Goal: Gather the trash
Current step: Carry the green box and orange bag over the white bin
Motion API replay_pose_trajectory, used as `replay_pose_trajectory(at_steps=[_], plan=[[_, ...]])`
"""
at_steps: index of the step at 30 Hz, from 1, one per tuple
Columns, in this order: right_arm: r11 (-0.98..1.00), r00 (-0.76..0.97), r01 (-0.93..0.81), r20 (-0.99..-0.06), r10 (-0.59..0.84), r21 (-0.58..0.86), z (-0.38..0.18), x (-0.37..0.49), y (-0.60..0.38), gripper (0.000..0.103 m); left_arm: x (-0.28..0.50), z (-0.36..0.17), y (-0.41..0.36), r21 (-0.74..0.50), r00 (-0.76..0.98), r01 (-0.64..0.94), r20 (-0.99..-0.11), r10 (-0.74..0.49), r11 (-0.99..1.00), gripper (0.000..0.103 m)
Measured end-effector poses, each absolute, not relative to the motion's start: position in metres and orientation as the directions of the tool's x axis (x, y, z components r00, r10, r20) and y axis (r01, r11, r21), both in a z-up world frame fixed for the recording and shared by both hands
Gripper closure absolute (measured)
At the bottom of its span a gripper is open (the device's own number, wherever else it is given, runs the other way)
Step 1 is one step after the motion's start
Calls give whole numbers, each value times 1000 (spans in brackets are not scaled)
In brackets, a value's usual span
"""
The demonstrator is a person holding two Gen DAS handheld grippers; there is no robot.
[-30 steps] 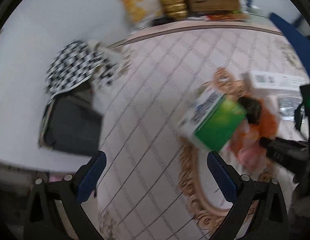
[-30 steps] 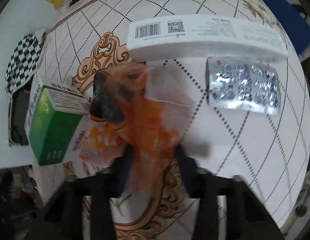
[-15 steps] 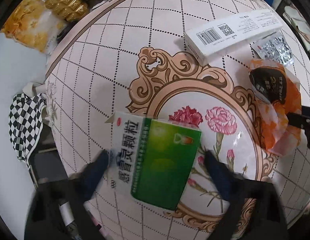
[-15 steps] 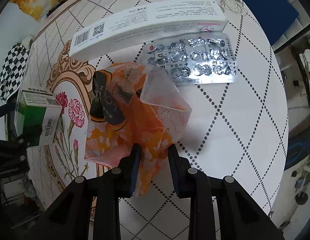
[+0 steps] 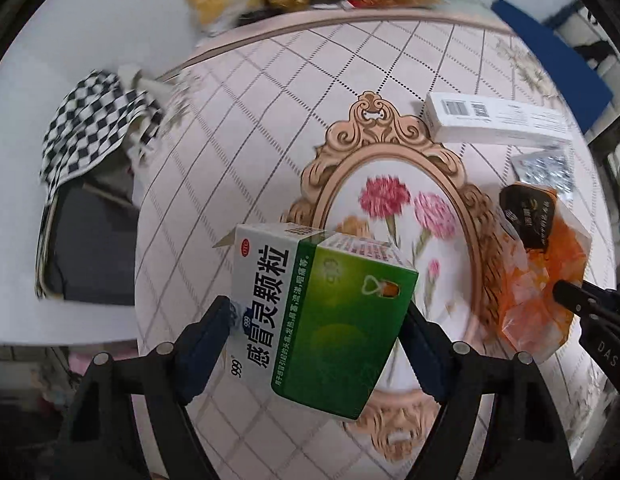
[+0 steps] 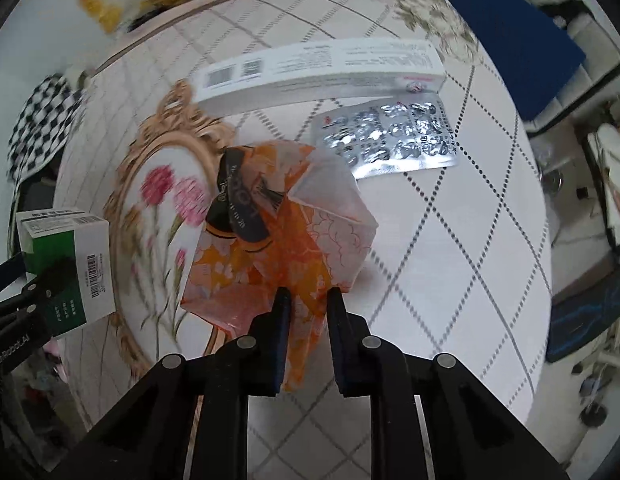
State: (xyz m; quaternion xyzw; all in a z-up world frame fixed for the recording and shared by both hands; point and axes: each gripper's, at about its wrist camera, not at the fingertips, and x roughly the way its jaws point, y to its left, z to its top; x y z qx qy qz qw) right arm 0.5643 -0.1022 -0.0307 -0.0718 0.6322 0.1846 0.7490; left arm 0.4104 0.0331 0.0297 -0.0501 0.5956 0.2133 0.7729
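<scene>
Gripping refuse in both hands, a person works over a round worktop (image 6: 449, 240) covered in a diamond-print cloth with a floral medallion. The left hand-held gripper (image 5: 317, 344) is clamped across a green-and-white medicine box (image 5: 325, 312), which appears lifted and tilted above the medallion; the right hand-held gripper (image 6: 306, 320) has its jaws closing on the lower edge of a crumpled orange wrapper (image 6: 282, 240), thin film already pinched between them.

The risks lie mostly in the holds. The box is wide and held near one end, so a sharp swing could probably pivot it out of the pads. The wrapper is slick and flimsy; a pinch on a single fold may tear or slide free, dropping it back onto the cloth.

Still lying on the worktop are a long white carton (image 6: 321, 68) and, just beside it, a silver blister pack (image 6: 389, 136), both beyond the wrapper and not yet collected. The box looks rigid, its top flap slightly open, with a barcode on its white side. The wrapper is translucent orange and white, with a black printed patch.
</scene>
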Motion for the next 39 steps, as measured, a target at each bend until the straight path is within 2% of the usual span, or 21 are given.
replay_pose_trajectory(at_steps=[9, 15, 23, 30, 39], plan=[[895, 222, -427, -944, 244, 131, 31, 437, -134, 88, 284, 65, 24, 76, 315, -464, -917, 245, 883, 23], [904, 274, -401, -921, 276, 152, 58, 317, -167, 90, 176, 82, 7, 25, 394, -431, -894, 212, 902, 23], [915, 265, -348, -914, 305, 205, 68, 134, -214, 91, 42, 73, -11, -44, 404, -384, -906, 124, 922, 23], [915, 116, -335, -953, 279, 227, 11, 20, -239, 91, -32, 18, -34, -93, 317, -377, -948, 34, 922, 23], [939, -69, -273, -977, 200, 211, -135, -16, -278, 91, -41, -140, -62, -89, 96, -426, -994, -53, 900, 23]])
